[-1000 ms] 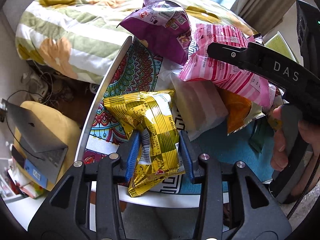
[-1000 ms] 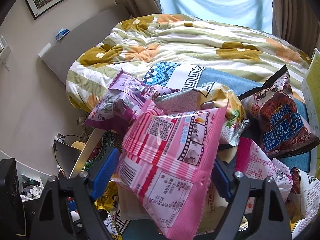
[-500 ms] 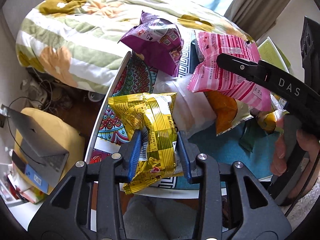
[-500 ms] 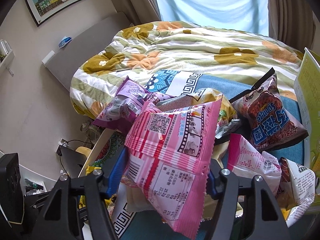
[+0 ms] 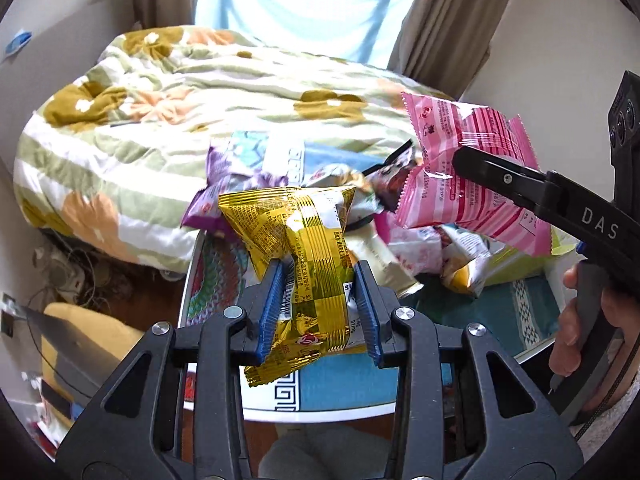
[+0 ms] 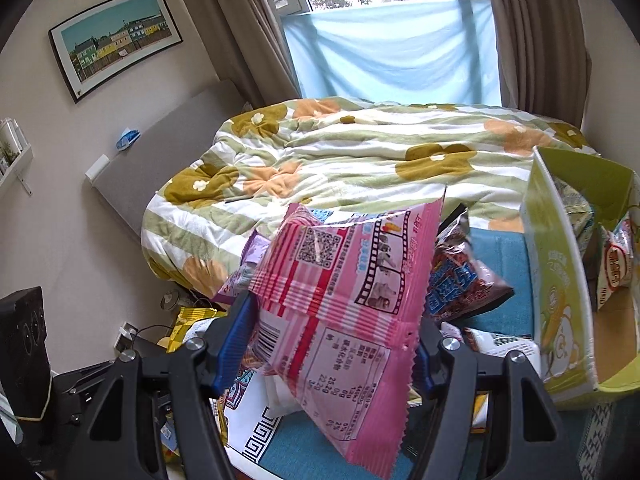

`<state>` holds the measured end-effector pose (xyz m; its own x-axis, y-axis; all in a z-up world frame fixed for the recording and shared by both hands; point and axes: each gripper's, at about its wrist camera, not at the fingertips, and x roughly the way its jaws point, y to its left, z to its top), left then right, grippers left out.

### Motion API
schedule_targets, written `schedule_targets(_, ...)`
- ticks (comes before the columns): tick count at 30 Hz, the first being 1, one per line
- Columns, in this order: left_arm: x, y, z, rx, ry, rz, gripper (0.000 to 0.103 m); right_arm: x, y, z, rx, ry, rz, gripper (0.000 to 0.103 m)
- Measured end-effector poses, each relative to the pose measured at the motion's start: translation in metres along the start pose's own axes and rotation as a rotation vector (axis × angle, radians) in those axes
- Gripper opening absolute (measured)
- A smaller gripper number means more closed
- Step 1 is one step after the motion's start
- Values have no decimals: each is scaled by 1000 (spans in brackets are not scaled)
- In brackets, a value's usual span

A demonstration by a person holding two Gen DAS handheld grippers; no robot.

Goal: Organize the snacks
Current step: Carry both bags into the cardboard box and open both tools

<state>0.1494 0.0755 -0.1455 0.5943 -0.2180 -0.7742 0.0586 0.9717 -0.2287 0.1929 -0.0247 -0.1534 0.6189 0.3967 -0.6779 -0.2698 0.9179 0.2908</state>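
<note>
I have a snack bag in each claw, and both bags are up in the air above the table [image 5: 320,416]. My left gripper [image 5: 320,304] is pinching the gold bag [image 5: 304,240] around its lower half, with a blue pad pressed on each side. The bag stands up between the pads and its top puffs out above them. My right gripper [image 6: 332,344] is pinching the pink bag [image 6: 344,296] the same way. In the left view I can see that pink bag off to the right, hanging from the black claw, with a hand [image 5: 580,328] on the handle below it.

More snacks lie in a heap on the table under the two bags: a purple bag [image 5: 208,208], a dark red bag [image 6: 460,284] and some white ones.

I think this is the carrying step. The bags are picked up but not put away yet. On the right stands a green box [image 6: 560,280] with its top open and some snacks already inside. I think that is where the bags go. Next I need to carry the pink bag over the open top, hold it steady, and only then let go. The gold bag can follow after. The bags are puffy and slippery, so I must not squeeze too hard.
</note>
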Motion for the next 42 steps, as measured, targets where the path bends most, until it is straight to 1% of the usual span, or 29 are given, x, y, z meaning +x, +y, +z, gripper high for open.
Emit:
schedule_targets(3,-8,-26,26,60,-40,-31,32,-33,-18,13,41,-47,-25,63)
schedule_targets(7,-11,-69,59,127,-82,-71,32,-75,-50,27,68,-108,-92,63)
schedule_targets(10,-5,-109,80,162,-101,-103,32,-101,-81,35,85,-138,-144,63)
schedule_targets(13,9,-152,97,185,-102,-134,32,-125,-122,39,99,-154,-188,63)
schedule_targets(17,39,-213,114,191,-80,-182,32,-147,-177,46,98,-146,-240,63)
schedule_targets(21,79,-277,118,214,-35,-199,32,-158,-228,47,77,-113,-274,63)
schedule_targets(24,112,-309,116,230,13,-185,32,-161,-261,47,61,-85,-291,63)
schedule_targets(26,132,-327,112,238,46,-169,32,-162,-281,46,63,-68,-284,63)
schedule_targets(28,153,-336,109,243,77,-149,32,-158,-296,44,72,-48,-272,63)
schedule_targets(31,173,-349,101,259,114,-106,32,-153,-317,39,84,-16,-250,63)
schedule_targets(35,188,-359,94,293,154,-33,34,-144,-333,28,103,22,-224,63)
schedule_targets(36,191,-359,92,304,168,-16,36,-142,-335,26,109,30,-219,63)
schedule_targets(37,193,-359,91,314,178,2,51,-140,-337,24,115,36,-214,63)
schedule_targets(38,193,-359,90,322,179,15,83,-137,-339,23,120,42,-211,63)
schedule_targets(39,191,-357,90,327,164,23,98,-136,-340,21,123,47,-210,63)
schedule_targets(40,184,-355,88,329,138,19,103,-135,-341,20,124,50,-213,63)
schedule_targets(42,174,-350,87,338,129,7,103,-135,-342,17,119,60,-226,63)
